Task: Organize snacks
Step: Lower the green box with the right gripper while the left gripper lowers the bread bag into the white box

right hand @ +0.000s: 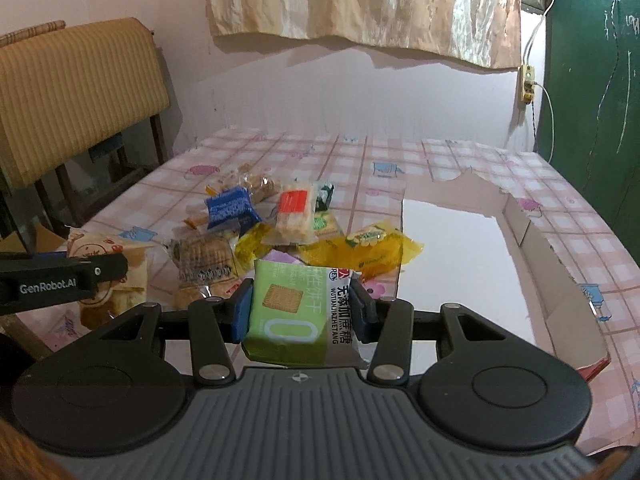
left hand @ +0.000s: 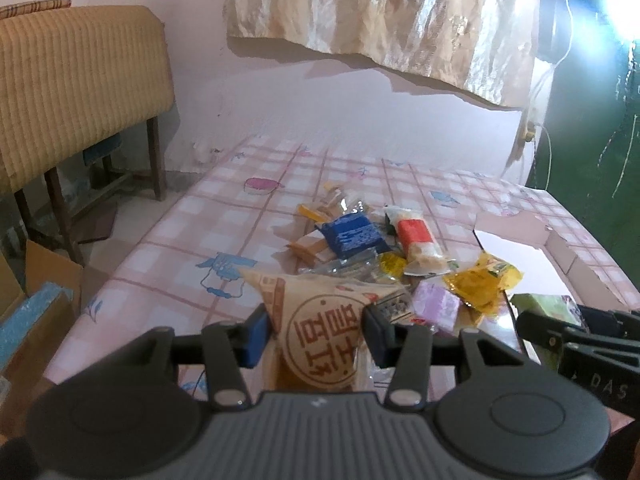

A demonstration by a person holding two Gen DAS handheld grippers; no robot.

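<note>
My left gripper (left hand: 316, 330) is shut on a beige snack packet with a round red stamp (left hand: 320, 340), held above the table. My right gripper (right hand: 302, 308) is shut on a green biscuit packet (right hand: 296, 312), lifted over the near edge of a shallow cardboard box with a white floor (right hand: 460, 256). Several loose snacks lie in a heap mid-table: a blue packet (left hand: 352, 236), a red and white packet (left hand: 416, 240), yellow packets (left hand: 484, 280) and a purple one (left hand: 436, 304). In the right wrist view the left gripper (right hand: 64, 276) shows at the left with its beige packet (right hand: 108, 280).
The table carries a pink checked cloth (left hand: 224, 216). A wooden chair with a woven yellow cover (left hand: 76, 88) stands to the left, cardboard boxes (left hand: 36, 308) below it on the floor. A pink wall with a hanging beige cloth (left hand: 384, 12) is behind; a green door (right hand: 592, 60) at right.
</note>
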